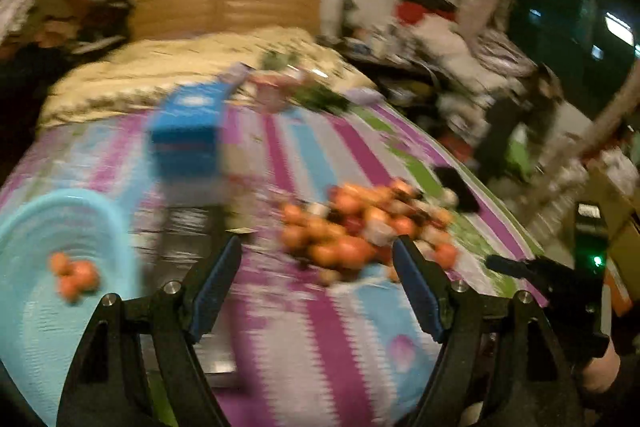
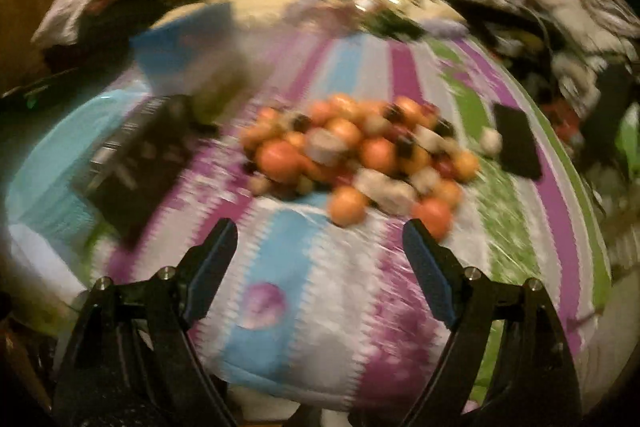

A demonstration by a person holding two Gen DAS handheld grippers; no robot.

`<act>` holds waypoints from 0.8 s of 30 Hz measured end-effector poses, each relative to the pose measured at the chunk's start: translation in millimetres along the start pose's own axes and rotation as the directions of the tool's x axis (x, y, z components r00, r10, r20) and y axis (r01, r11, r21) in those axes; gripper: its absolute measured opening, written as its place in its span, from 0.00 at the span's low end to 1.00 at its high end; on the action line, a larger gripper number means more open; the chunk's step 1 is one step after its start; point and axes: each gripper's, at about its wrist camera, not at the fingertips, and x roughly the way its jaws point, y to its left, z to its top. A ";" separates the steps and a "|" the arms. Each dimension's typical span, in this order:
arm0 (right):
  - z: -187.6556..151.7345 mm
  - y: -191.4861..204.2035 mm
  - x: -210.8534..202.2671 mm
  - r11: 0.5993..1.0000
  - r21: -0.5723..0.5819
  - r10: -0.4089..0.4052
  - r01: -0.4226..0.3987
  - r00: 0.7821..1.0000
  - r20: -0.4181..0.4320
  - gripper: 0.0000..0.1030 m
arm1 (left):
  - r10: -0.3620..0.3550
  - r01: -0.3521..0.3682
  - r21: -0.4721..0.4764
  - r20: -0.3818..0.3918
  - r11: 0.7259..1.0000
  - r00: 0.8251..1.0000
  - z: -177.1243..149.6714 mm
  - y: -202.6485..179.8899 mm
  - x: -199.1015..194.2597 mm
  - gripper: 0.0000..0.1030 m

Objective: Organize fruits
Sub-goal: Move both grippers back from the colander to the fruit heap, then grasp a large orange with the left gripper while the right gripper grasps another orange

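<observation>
Both views are smeared by motion blur, so no brand, label or writing can be read on anything.

The left hand-held gripper (image 1: 318, 251) has its jaws spread wide with nothing between them. Just ahead of it and slightly to the right lies the fruit pile (image 1: 360, 227), a heap of orange, dark and pale pieces on the striped cloth (image 1: 320, 347) that covers the surface. To its left sits a light blue basket (image 1: 36, 227) with a few orange fruits (image 1: 74, 275) inside. Farther ahead and to the left stands a blue box (image 1: 186, 135); its printing is too blurred to make out. At the right edge of this view a hand (image 1: 600, 367) holds the other black tool.

The right hand-held gripper (image 2: 320, 233) also stands spread and empty. The fruit pile (image 2: 356, 155) lies just beyond its fingertips, one orange fruit (image 2: 434, 217) close beside the right finger. A black phone (image 2: 518, 143) lies to the right of the pile, and a dark flat object (image 2: 140, 163) to the left.
</observation>
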 end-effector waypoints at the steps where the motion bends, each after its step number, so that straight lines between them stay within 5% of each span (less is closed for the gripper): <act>1: -2.5 -9.1 -0.2 1.000 0.014 -0.007 0.007 1.000 -0.003 0.82 | -0.032 0.032 0.003 -0.020 0.999 0.999 -2.5 -9.4 12.7 0.77; 6: -13.2 -44.2 3.9 0.996 0.084 -0.034 0.036 0.999 -0.028 0.82 | -0.152 0.145 -0.058 -0.146 0.988 0.977 -20.2 -37.5 83.1 0.77; 13: -26.9 -86.7 10.3 0.984 0.173 -0.023 0.032 0.998 -0.057 0.82 | -0.221 0.189 -0.136 -0.290 0.973 0.931 -55.0 -65.5 156.4 0.68; 21: -24.5 -101.6 26.1 0.983 0.185 0.035 -0.021 0.997 -0.073 0.82 | -0.183 0.145 -0.142 -0.313 0.979 0.932 -63.1 -73.9 196.4 0.68; 24: -22.1 -103.9 36.0 0.983 0.178 0.048 -0.032 0.995 -0.087 0.77 | -0.162 0.134 -0.107 -0.329 0.985 0.930 -66.2 -81.3 205.2 0.56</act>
